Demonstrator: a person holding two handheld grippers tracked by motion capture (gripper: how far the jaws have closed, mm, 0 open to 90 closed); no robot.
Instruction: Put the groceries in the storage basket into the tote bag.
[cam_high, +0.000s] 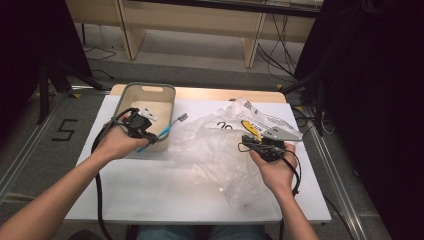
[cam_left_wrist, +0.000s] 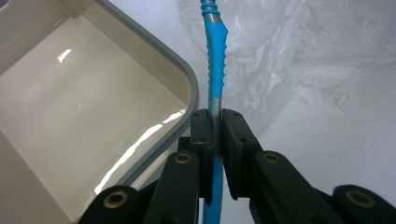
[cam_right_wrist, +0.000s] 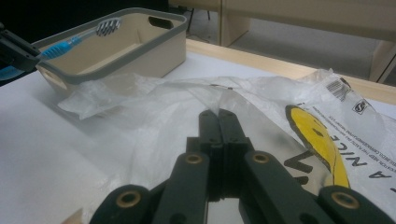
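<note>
High view: white desk (cam_high: 150, 190) on grey floor; left gripper (cam_high: 142, 131) holds a blue toothbrush (cam_high: 167, 128) over the beige bin's (cam_high: 150, 89) rim.
Left gripper view: fingers (cam_left_wrist: 201, 130) clamped on its handle.
Right gripper view: right gripper (cam_right_wrist: 218, 122) pinched together on the plastic bag (cam_right_wrist: 154, 100).

A black numeral five (cam_high: 64, 129) is marked on the grey floor (cam_high: 30, 120) at left; wooden furniture legs (cam_high: 131, 35) are seen along the top.

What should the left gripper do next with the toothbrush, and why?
Probably carry it a little further over the bin and lower it before letting go. The left gripper is shut on the blue toothbrush, whose handle lies along the bin's rim with its head beyond the side wall, so a release now might miss.
</note>
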